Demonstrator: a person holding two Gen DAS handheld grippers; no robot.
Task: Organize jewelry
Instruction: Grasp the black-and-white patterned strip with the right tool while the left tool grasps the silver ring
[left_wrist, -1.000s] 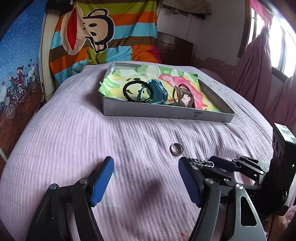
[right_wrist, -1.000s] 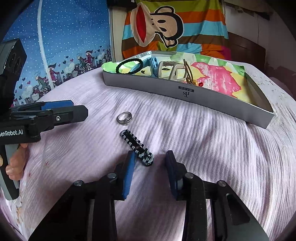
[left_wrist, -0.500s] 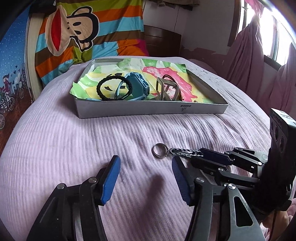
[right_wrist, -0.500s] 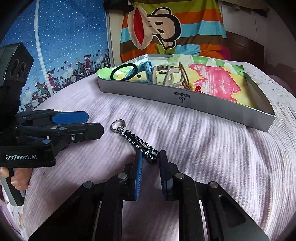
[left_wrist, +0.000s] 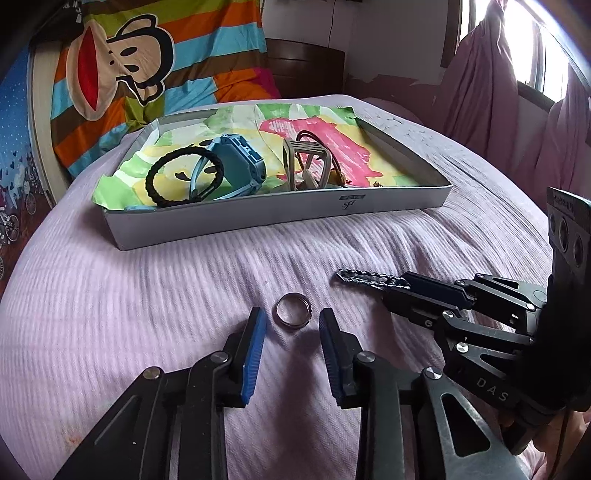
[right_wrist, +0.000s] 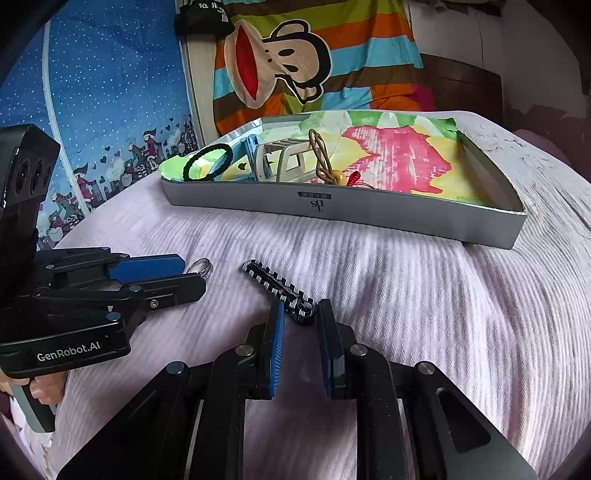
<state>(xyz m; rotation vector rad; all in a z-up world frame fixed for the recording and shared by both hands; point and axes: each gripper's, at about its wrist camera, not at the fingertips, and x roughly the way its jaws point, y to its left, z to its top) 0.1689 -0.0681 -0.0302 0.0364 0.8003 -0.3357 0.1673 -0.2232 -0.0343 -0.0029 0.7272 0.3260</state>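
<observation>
A silver ring lies on the lilac bedspread between the blue pads of my left gripper, which stands open and narrow around it without touching. A black-and-white striped bar lies to its right. My right gripper has its pads close on both sides of the bar's near end, with a slim gap still showing. Beyond stands a grey tray holding a black braided bracelet, a blue watch and a beige strap. In the right wrist view the ring peeks past the left gripper.
A striped monkey blanket hangs behind the tray, with a blue wall mural on the left. Pink curtains and a window are on the right. A hand holds the left gripper's handle. A brown cord lies in the tray.
The left gripper has moved right and forward and narrowed around the ring. The right gripper's pads have drawn closer around the bar's end. Ring and bar have stayed on the bedspread.
</observation>
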